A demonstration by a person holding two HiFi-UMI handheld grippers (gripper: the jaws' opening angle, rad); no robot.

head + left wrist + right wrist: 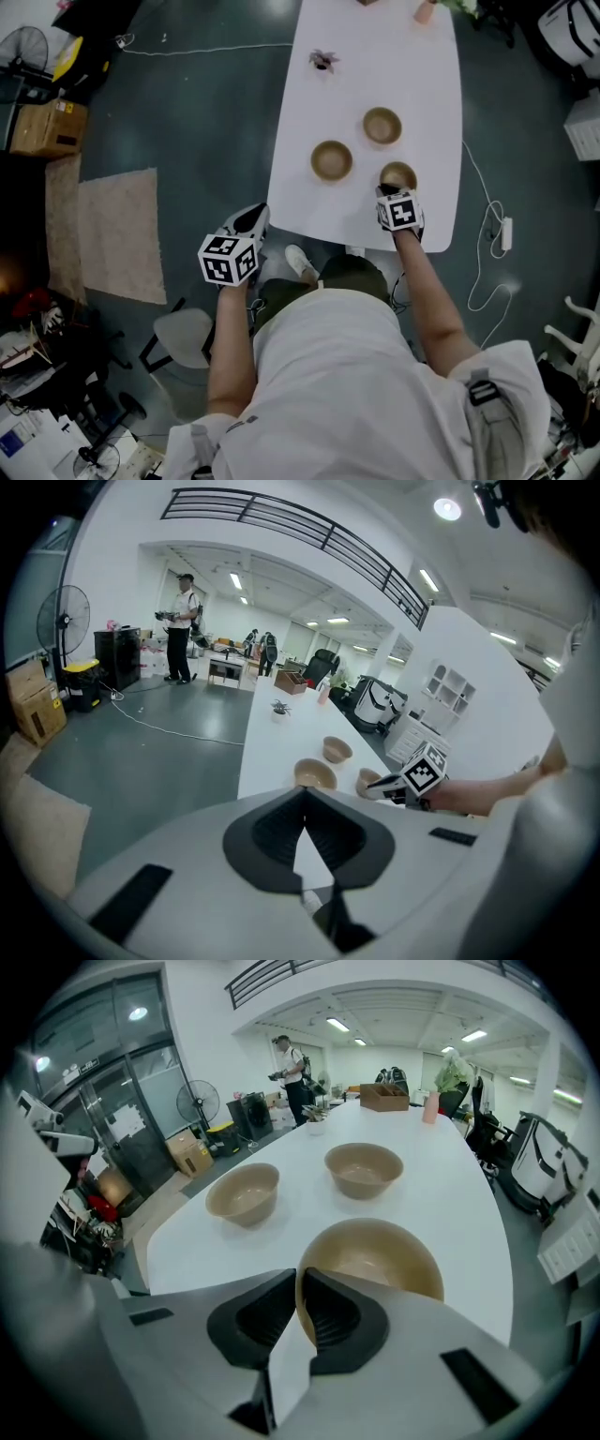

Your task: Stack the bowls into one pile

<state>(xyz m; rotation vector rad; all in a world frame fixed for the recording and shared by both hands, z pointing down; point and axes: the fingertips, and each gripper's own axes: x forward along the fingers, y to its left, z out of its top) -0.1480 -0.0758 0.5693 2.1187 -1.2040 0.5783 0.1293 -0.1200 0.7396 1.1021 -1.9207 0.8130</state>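
Three tan bowls stand apart on the white table: a left bowl, a far bowl and a near bowl. My right gripper is shut on the near bowl's near rim, one finger inside and one outside. That bowl rests on the table. My left gripper hovers off the table's near left corner, jaws shut with nothing between them. It faces the bowls.
A small potted plant and a pink cup sit at the table's far end. A rug lies on the floor to the left, a stool near me, and a power strip with cable to the right.
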